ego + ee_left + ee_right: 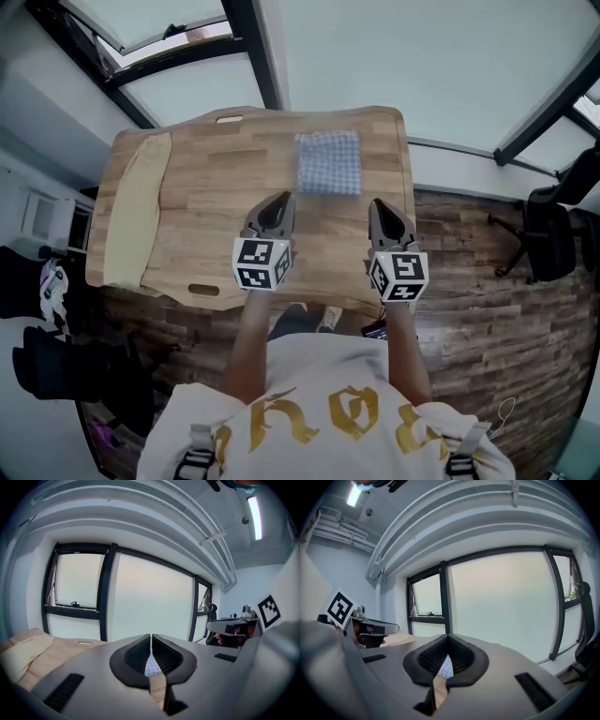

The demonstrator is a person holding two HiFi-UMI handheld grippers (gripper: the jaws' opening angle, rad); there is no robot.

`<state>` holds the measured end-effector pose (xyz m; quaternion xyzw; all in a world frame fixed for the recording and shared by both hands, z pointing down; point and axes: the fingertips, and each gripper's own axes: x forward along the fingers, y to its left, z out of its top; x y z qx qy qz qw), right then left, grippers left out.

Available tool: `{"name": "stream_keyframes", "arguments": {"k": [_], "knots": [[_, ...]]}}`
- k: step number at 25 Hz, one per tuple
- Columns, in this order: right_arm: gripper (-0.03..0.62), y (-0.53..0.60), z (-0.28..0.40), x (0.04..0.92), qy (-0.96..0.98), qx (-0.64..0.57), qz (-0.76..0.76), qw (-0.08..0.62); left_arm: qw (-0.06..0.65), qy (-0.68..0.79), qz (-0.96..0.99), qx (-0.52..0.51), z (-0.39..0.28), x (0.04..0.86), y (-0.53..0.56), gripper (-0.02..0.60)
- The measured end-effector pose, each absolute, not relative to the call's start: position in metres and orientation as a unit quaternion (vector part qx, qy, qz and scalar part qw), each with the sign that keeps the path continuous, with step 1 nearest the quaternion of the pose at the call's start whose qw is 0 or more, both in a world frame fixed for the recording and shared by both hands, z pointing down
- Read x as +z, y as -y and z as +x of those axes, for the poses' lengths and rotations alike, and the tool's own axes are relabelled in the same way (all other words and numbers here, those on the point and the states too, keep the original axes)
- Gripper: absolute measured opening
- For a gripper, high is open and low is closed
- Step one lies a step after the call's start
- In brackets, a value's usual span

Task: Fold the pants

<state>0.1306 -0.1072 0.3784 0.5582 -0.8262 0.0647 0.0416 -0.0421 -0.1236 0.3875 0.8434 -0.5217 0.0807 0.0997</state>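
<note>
The pants (328, 161), blue and white checked, lie folded into a small rectangle toward the far right of the wooden table (216, 178). Both grippers hang above the table's near half, short of the pants and apart from them. My left gripper (280, 201) is shut with nothing in it, and so is my right gripper (380, 205). In the left gripper view the jaws of the left gripper (151, 637) meet in a thin line, with a sliver of the pants (151, 668) showing below them. The right gripper (448, 638) looks the same, over a bit of the pants (446, 668).
A cream cloth (136, 211) lies along the table's left side. Large windows (150, 597) stand behind the table. An office chair (548, 230) is on the wood floor at the right. Dark bags (56, 366) sit on the floor at the left.
</note>
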Motion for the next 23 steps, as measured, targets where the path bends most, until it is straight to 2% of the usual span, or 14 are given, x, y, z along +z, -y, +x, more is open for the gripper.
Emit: {"name": "stream_keyframes", "arguments": {"k": [7,12,17,23], "knots": [[0.023,0.052,0.125,0.372,0.813,0.052,0.579,0.046,0.116,0.508,0.852,0.059,-0.053,0.386,0.074,0.044],[0.021,0.012,0.121,0.372,0.804,0.039,0.59,0.063,0.102,0.51,0.852,0.059,-0.061,0.387,0.042,0.044],[0.023,-0.013,0.118,0.368,0.799,0.036,0.598,0.057,0.144,0.484,0.862,0.039,-0.063,0.393,0.014,0.041],[0.021,-0.035,0.117,0.362,0.79,0.044,0.61,0.042,0.144,0.474,0.868,0.036,-0.063,0.387,-0.008,0.04]]}}
